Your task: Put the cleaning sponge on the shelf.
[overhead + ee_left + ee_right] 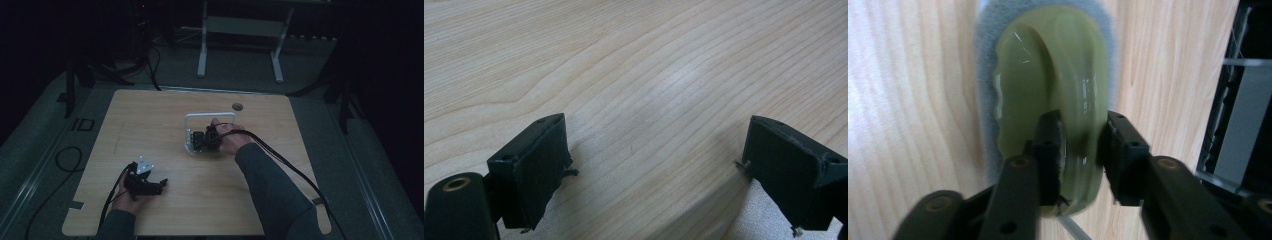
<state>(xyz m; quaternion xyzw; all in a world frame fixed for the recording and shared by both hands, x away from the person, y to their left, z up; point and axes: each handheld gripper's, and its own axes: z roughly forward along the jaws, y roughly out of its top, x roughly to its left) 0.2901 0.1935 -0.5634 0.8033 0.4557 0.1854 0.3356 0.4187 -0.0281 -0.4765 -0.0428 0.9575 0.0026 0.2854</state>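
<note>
At the table's middle, the right hand (231,141) reaches forward, its right gripper (1083,150) clamped on a green sponge holder (1053,80) lying flat; near the front edge, the left gripper (654,165) rests wide open, holding nothing

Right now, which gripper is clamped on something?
The right gripper: its jaws pinch the greenish scrubber. The left gripper hangs open over bare table.

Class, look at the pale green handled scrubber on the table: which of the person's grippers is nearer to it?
The right. The right gripper is clamped on the scrubber's green handle, while the left gripper rests far off near the table's front-left edge, open over bare wood.
</note>
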